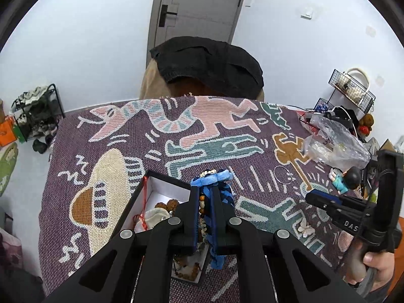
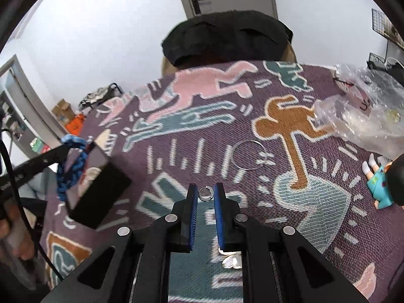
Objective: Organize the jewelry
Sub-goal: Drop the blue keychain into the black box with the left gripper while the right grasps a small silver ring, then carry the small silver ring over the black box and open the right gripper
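Observation:
My left gripper [image 1: 204, 189] is shut on a blue braided bracelet [image 1: 213, 177] strung together with brown and pale beads. It hangs over an open black box [image 1: 164, 178] with a white inside that holds beads, a red cord and a pale pouch. In the right wrist view the same box [image 2: 98, 192] and blue braid [image 2: 69, 169] appear at the left. My right gripper [image 2: 205, 186] is shut on a small silver ring [image 2: 205, 193], held a little above the patterned cloth [image 2: 192, 136]. A large thin wire hoop [image 2: 248, 155] lies on the cloth beyond it.
A white butterfly-shaped piece [image 1: 305, 229] lies on the cloth near the right gripper. A crumpled clear plastic bag [image 2: 366, 116] and a small figurine [image 2: 381, 184] sit at the right. A chair draped with black cloth [image 1: 209, 63] stands behind the table.

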`<move>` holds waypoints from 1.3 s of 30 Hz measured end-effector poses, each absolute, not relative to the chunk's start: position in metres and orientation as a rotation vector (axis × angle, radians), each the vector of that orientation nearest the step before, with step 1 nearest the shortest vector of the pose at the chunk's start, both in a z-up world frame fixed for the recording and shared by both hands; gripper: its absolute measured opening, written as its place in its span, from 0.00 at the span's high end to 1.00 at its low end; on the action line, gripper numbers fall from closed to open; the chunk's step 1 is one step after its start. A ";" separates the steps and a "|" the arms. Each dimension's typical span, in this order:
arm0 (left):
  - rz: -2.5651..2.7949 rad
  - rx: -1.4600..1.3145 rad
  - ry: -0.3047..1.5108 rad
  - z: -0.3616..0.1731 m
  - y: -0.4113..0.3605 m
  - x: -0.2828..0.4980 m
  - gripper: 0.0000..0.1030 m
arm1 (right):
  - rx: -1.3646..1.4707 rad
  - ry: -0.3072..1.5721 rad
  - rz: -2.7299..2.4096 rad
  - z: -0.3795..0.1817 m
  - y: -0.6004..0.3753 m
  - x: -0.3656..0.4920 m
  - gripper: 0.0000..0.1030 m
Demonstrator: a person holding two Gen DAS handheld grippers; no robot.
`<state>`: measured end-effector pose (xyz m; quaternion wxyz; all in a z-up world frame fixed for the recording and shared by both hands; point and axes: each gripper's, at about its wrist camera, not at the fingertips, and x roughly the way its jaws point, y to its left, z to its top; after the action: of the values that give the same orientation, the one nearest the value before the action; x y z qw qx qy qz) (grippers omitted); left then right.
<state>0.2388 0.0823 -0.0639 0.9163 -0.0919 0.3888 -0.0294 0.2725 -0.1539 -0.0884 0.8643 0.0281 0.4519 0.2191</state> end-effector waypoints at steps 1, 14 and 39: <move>-0.062 -0.188 0.801 -0.064 0.082 0.238 0.92 | 0.063 0.940 0.472 -0.084 -0.152 0.269 0.86; -0.001 -0.221 0.746 -0.049 0.107 0.213 0.37 | 0.062 0.884 0.644 -0.047 -0.100 0.240 0.86; 0.096 -0.303 0.740 -0.055 0.165 0.187 0.36 | 0.010 0.903 0.780 -0.044 -0.004 0.235 0.39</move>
<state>0.1874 0.1652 -0.0547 0.9200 -0.1474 0.3602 0.0467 0.2347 -0.0044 -0.0438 0.8273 0.0049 0.4251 0.3673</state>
